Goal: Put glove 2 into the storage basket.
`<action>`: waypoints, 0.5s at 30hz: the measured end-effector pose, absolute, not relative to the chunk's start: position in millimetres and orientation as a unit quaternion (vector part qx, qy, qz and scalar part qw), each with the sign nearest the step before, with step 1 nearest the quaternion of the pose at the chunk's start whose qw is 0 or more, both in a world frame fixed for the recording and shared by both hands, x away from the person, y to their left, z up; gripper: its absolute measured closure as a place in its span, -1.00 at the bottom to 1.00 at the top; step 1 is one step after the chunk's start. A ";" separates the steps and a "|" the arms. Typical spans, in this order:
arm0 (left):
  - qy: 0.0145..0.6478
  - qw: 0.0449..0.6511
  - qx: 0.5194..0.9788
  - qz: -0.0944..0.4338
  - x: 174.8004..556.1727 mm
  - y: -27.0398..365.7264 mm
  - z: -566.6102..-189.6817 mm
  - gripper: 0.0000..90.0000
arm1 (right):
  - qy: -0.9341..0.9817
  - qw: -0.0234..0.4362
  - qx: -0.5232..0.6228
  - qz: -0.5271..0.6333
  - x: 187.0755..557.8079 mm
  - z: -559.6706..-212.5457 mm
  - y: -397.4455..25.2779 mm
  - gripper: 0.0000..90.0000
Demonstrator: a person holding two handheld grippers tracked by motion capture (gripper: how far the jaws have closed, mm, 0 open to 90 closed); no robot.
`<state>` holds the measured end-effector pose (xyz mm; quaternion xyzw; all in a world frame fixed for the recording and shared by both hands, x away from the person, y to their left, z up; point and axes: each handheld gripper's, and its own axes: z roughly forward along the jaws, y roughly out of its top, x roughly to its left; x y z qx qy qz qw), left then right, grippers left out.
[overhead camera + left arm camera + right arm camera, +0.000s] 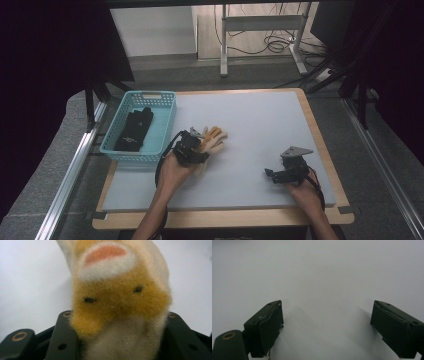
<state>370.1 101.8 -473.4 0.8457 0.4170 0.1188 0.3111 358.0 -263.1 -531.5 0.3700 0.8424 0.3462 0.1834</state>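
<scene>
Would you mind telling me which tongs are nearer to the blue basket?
Left. The left tongs, shut on the fuzzy glove, sit just right of the basket; the right tongs rest open, far across the table.

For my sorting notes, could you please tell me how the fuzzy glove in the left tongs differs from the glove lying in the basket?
The fuzzy glove is cream and orange; the black glove is dark with a small pale mark. The fuzzy glove is clamped in the left tongs over the grey mat, whereas the black glove lies free inside the turquoise basket. The fuzzy glove looks plush, the black glove smooth. Both are gloves.
</scene>
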 end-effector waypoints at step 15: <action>0.481 0.307 0.806 0.156 394.9 170.9 -420.7 0.19 | 0.842 0.183 0.371 0.347 358.0 -531.5 -263.0 -0.76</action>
